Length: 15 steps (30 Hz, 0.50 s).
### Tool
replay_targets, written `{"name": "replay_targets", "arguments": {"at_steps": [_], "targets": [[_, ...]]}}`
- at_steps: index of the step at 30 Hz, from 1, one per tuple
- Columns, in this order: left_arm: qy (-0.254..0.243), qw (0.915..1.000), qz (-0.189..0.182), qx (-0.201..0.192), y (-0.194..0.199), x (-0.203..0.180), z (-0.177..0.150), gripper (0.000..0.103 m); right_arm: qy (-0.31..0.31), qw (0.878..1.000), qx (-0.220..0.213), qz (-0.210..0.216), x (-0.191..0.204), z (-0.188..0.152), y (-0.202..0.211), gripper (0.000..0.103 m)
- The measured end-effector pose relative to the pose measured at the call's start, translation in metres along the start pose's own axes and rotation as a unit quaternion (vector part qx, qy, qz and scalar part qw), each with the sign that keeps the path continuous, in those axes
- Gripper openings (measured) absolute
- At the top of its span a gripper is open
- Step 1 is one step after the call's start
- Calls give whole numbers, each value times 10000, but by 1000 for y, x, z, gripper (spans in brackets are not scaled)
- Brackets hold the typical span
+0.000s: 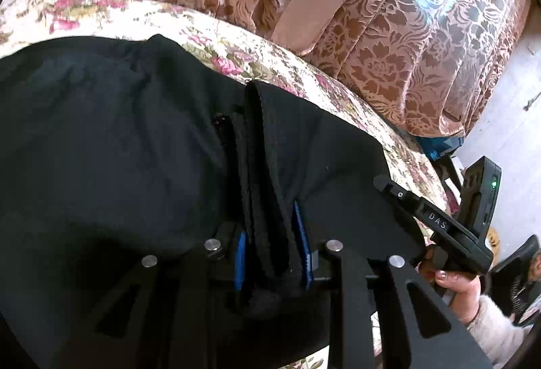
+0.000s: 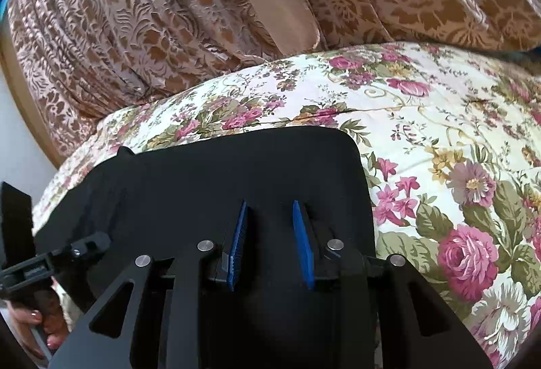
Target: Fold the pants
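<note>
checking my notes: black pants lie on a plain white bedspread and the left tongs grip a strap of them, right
Not quite: the bedspread is floral, pink roses on cream, as the right wrist view shows. The rest holds: the black pants lie on it and the left tongs grip a strap of them.

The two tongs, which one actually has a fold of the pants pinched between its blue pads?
The left tongs: a thick band of the black pants runs between its pads. The right tongs stand open over flat cloth.

Home bedroom: floral bedspread (image 2: 439,119), brocade drapery (image 2: 135,24)
</note>
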<state>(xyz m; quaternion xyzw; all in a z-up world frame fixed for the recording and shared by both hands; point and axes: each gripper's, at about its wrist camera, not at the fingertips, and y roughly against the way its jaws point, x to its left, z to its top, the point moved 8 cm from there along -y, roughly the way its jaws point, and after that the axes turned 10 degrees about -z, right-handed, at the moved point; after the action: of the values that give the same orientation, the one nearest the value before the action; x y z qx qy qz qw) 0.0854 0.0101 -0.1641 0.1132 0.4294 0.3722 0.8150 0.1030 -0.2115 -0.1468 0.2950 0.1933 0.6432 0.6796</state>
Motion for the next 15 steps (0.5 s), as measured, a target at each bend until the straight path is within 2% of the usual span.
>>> {"name": "replay_targets", "arguments": {"at_steps": [2, 5, 6, 9, 12, 14, 15], "targets": [[56, 10000, -24, -35, 4, 0, 0, 24, 55, 9999, -98, -25, 7, 1, 13, 27], [206, 9997, -118, -71, 11, -3, -1, 23, 20, 9988, -153, 467, 25, -2, 30, 27], [283, 9995, -149, -71, 14, -4, -2, 22, 115, 9987, -130, 479, 30, -4, 32, 27], [385, 9989, -239, -95, 21, -9, -2, 22, 574, 9980, -24, 253, 42, -17, 23, 27], [229, 9996, 111, 156, 9, 1, -7, 27, 840, 9963, -201, 44, 47, -25, 17, 27], [330, 9994, -19, 100, 10, 6, -7, 29, 1014, 9943, -313, -64, 49, -27, 18, 27], [363, 9993, -82, 54, 12, 6, -7, 35, 1015, 9942, -345, -60, 49, -28, 18, 27]]}}
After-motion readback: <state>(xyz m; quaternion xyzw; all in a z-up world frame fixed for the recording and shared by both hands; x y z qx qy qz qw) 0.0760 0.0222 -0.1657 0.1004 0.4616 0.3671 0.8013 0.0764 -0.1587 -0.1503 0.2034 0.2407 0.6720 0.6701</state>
